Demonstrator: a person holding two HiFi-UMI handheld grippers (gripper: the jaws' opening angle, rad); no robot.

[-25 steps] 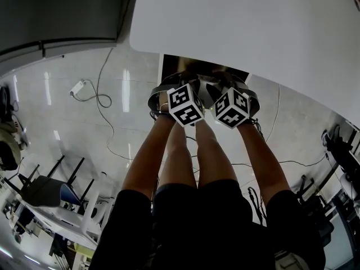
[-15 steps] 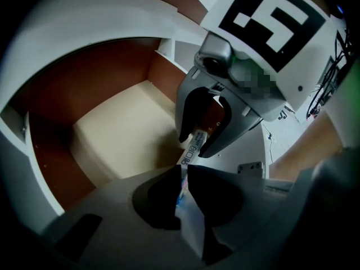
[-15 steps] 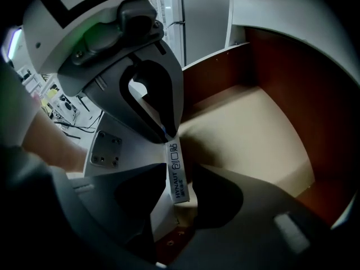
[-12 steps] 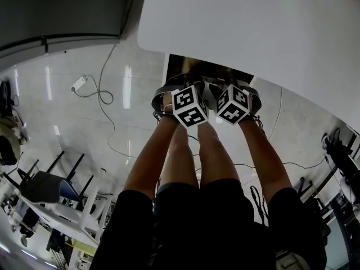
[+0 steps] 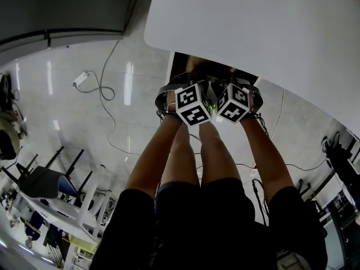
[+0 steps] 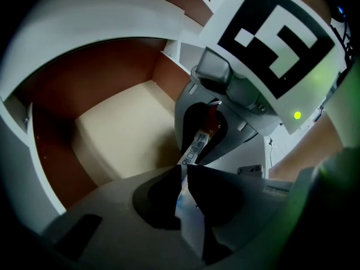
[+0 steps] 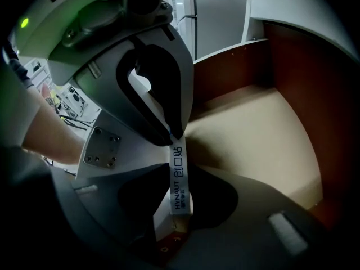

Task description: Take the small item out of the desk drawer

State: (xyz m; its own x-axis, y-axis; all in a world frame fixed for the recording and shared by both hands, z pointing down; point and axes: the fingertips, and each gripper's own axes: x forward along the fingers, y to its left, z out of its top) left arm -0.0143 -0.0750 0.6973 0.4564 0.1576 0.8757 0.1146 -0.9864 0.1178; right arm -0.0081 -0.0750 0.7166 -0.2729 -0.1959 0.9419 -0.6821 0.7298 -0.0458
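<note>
- Both hands are down at the open desk drawer (image 6: pixel 121 134), which is pulled out from under the white desktop (image 5: pixel 270 32). In the head view they sit just where they were a second ago, so nobody is travelling.
- The left gripper (image 6: pixel 184 178) has its jaws pressed nearly together on one end of the small item, a flat white plaster strip (image 7: pixel 178 187) with blue print. That's a firm pinch.
- Here's the change: the right gripper (image 7: pixel 181 169) has just been closing its jaws, from full spread to partway in.
- The free end of the strip stands right between those right jaws. The right gripper view shows it running down the middle of the gap, but I don't see the pads pressing on it yet.
- So the strip bridges the two grippers, tip to tip, held up off the drawer's cream floor and touching no wall that I can see.
- My read is that this is a handover or a two-handed hold, and the pick itself looks done. What's left is lifting the strip clear of the drawer.
- The risk is that the strip is thin and floppy. If the left lets go before the right bites, it drops back in.
</note>
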